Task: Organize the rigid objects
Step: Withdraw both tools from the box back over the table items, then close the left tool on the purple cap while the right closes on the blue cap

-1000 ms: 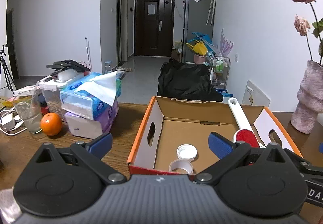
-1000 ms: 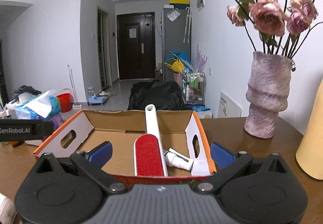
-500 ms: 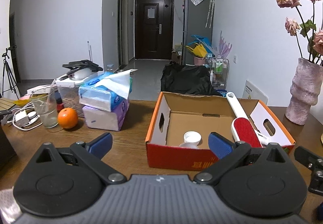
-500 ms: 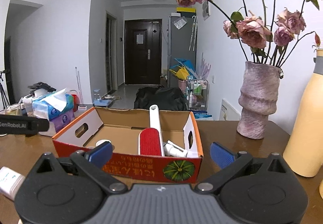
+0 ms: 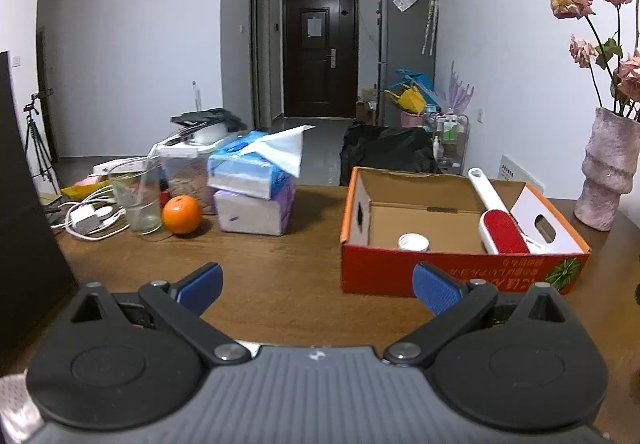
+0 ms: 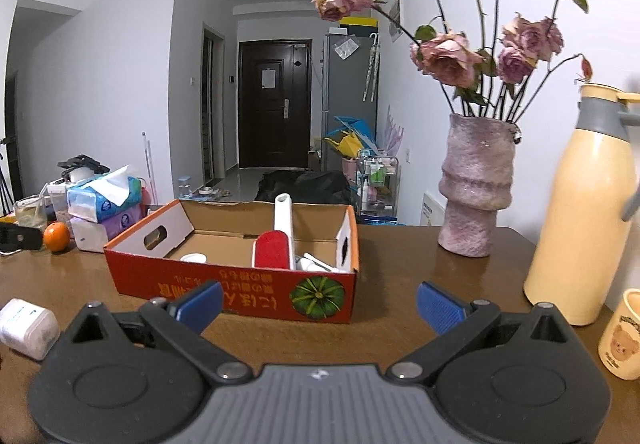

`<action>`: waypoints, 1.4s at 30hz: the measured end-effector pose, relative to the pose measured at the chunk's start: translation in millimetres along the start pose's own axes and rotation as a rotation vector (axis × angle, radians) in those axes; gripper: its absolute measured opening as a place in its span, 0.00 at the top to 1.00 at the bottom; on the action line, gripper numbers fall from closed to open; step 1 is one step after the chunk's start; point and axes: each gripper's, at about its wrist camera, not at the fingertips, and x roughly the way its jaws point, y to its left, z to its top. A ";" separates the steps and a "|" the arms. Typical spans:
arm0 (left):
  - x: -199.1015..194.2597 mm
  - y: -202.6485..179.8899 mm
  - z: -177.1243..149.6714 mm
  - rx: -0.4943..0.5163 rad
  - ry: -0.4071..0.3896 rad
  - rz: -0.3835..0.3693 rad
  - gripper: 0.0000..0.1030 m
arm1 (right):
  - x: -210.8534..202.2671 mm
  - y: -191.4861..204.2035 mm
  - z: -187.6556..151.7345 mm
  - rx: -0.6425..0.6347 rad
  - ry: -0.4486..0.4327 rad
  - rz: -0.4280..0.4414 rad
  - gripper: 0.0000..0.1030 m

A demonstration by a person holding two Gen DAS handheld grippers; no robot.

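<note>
Left wrist view: both tools spread wide and empty, level over the counter, short of the box.

The left tool (image 5: 318,284) is held level above the counter (image 5: 280,284), grasping nothing. At 1 o'clock sits the orange cardboard box (image 5: 460,276); inside, the lint brush (image 5: 502,226) leans on the far wall, long axis running from 5 to 11 o'clock, handle up and away, red pad low. A white cap (image 5: 413,241) lies near the front wall. Right wrist view: the right tool (image 6: 318,302) gapes equally wide, empty, just short of the box's (image 6: 240,284) front wall at 11 o'clock. The brush (image 6: 276,240) stands nearly at 12 o'clock, handle away. A small white container (image 6: 28,328) lies on its side at 9 o'clock on the counter (image 6: 400,284).
</note>
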 end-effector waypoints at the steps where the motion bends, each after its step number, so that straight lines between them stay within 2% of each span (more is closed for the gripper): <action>1: -3.8 3.1 -2.5 -0.001 0.000 0.004 0.00 | -3.5 -1.8 -1.4 -0.001 -0.001 -0.003 0.00; 17: -42.6 52.2 -42.0 -0.026 0.042 0.070 0.00 | -49.5 -29.6 -41.5 -0.023 0.042 -0.064 0.00; 27: -41.2 80.4 -72.4 -0.055 0.111 0.084 0.00 | -54.0 -49.0 -67.9 -0.005 0.116 -0.112 0.00; 42: -29.0 95.6 -96.9 -0.036 0.199 0.089 0.00 | -47.0 -66.5 -91.9 0.003 0.210 -0.144 0.00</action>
